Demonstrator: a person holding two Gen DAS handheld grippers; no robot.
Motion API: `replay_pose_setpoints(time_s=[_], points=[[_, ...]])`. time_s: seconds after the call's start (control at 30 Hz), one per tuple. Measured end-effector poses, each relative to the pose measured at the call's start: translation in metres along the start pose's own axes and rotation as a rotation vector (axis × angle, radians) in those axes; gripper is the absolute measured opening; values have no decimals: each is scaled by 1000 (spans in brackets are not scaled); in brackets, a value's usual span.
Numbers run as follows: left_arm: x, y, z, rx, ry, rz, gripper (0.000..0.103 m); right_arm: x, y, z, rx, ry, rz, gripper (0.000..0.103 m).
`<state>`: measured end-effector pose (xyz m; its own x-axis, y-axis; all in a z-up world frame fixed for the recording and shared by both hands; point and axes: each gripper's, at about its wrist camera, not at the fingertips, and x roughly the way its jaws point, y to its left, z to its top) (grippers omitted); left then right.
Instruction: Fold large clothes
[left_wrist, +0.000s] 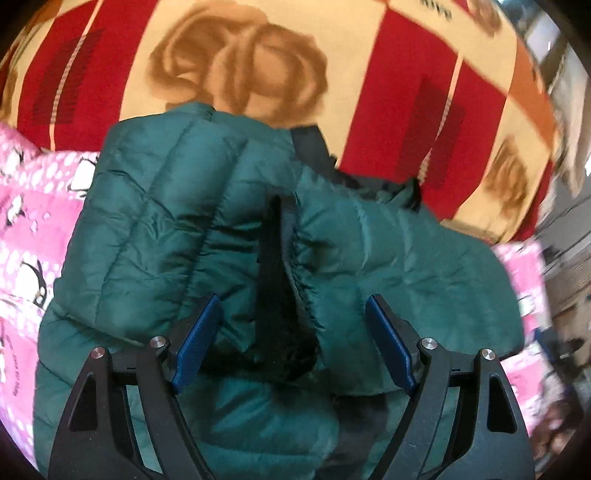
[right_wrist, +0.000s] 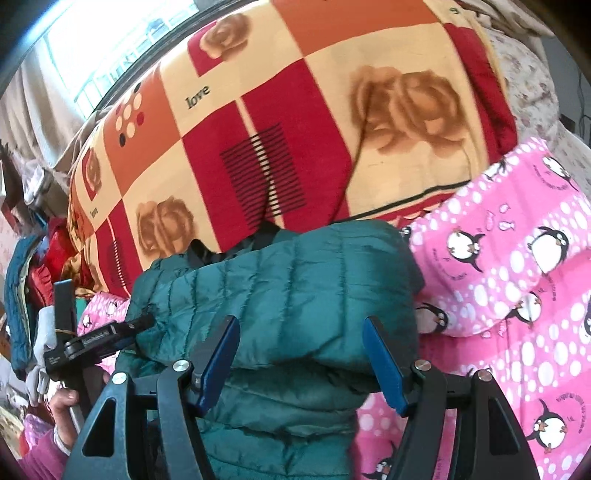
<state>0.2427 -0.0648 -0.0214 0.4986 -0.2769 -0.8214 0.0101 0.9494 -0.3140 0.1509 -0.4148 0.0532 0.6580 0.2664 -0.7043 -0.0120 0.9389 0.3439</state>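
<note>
1. The green puffer jacket (left_wrist: 155, 229) is quilted, slightly shiny nylon, stitched into puffy padded channels, and lies bunched in thick rounded folds on the bed. In the right wrist view the same jacket (right_wrist: 295, 288) shows as a rolled, bulging bundle with parallel seam lines.
2. A sleeve cuff (left_wrist: 295, 258) with a gathered elastic edge gapes open in a dark wedge shape, showing fuzzy black lining inside.
3. A strip of black fabric (left_wrist: 310, 147) pokes out at the jacket's far edge.
4. The left gripper (left_wrist: 293, 343) has black plastic arms and ribbed blue pads (left_wrist: 201, 339). It is spread wide, straddling the open cuff just above the jacket; it pinches nothing, and actual contact cannot be told.
5. The right gripper (right_wrist: 301, 360) is likewise spread wide, its blue pads (right_wrist: 384, 362) flanking the rounded fold of the jacket without clamping it.
6. In the right wrist view, the left gripper's tip (right_wrist: 144, 321) meets the jacket's left edge, held by a bare hand (right_wrist: 64, 402).
7. Under the jacket lies a pink fleece blanket (right_wrist: 517, 295) printed with penguins and white dots.
8. Beyond it is a plush blanket (right_wrist: 295, 110) in red, orange and cream squares with brown roses and the word "love".
</note>
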Motion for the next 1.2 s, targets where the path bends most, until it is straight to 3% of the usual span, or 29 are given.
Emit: replay_pose_setpoints(time_s=[0.03,0.07,0.13,0.17,0.37,0.43,0.5,0.6,0.63,0.67,0.7,0.77,0.9,1.03,1.1,1.13,1.2], points=[[1,-5,-1,26,-12,18,77,-2,-4,0,7,-4,-4,66],[-1,-11,-2,55,-34,24,51,-2,-5,-1,12,-7,-6,66],[-8,-20,0,107,-59,67,19,-3,-12,-1,37,-11,-6,66],[-14,-23,2,117,-78,73,13,-3,-14,-2,43,-12,-7,66],[-67,-16,30,127,-263,126,6,5,-20,0,79,-22,-12,66],[-74,-5,39,107,-281,128,5,11,-18,3,98,-25,1,66],[-74,5,44,89,-244,80,5,13,-14,5,96,-35,-4,66],[-68,15,39,53,-196,19,12,13,-8,6,91,-48,7,66],[-62,14,37,47,-173,4,37,13,-8,6,91,-48,11,66],[-54,14,35,44,-138,-10,72,13,-7,5,89,-46,12,66],[-49,12,30,38,-129,-27,80,13,-7,4,89,-41,10,66],[-41,9,22,29,-135,-40,82,12,-8,2,93,-34,11,66],[-13,3,15,27,-49,35,82,6,-13,-1,83,-34,2,66],[4,-2,7,4,-34,-2,81,1,-21,-1,90,-37,-7,66],[7,-13,4,43,-40,-6,47,0,-26,-1,103,-42,-13,66],[7,-18,4,66,-32,11,20,0,-28,-1,109,-42,-13,66],[0,-24,5,82,-60,29,12,1,-32,-2,121,-39,-13,66]])
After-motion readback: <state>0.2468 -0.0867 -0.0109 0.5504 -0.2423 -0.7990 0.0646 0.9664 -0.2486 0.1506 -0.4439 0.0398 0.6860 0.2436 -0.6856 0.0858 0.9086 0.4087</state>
